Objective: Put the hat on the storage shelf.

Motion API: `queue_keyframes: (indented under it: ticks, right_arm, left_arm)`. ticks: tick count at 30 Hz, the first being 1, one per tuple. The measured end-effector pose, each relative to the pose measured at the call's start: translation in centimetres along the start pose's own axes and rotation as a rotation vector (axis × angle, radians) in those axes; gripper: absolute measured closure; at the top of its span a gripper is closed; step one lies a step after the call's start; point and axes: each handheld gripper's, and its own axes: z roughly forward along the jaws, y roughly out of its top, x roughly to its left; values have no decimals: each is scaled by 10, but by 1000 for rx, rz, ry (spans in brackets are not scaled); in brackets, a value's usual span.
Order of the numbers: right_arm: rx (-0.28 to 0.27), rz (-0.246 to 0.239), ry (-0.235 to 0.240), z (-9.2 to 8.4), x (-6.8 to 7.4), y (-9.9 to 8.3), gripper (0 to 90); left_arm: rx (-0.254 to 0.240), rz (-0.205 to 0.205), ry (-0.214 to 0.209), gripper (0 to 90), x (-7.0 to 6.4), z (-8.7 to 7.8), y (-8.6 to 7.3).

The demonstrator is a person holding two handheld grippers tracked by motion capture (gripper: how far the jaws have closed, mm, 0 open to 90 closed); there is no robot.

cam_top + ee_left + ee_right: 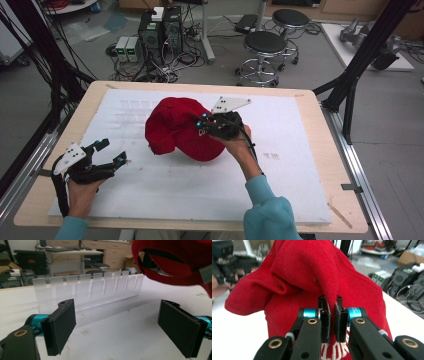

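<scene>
A red cap [175,129] with white lettering hangs lifted above the middle of the white board [200,190]. My right gripper [206,123] is shut on a fold of the cap's fabric; in the right gripper view the two black pads pinch the red cap [312,280] where my right gripper [332,317] closes. My left gripper [111,151] rests at the board's left edge, open, nothing between its pads. In the left gripper view my left gripper [117,325] faces the board, with the red cap [175,260] hanging at the upper right.
A clear plastic slotted rack [87,290] stands on the board beyond the left gripper, faint in the high view [132,107]. The wooden table [320,150] rims the board. Stools [265,47], computer boxes [160,30] and cables lie on the floor beyond.
</scene>
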Motion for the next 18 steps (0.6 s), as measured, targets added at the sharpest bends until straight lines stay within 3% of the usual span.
queue_keyframes:
  ticks: [11,18]
  right_arm:
    - [-125,50,-22,2,4,7,859]
    - [-181,79,-25,4,6,10,860]
  left_arm:
    - [42,-56,-118,119,-24,8,13]
    - [38,-72,-203,118,-52,27,20]
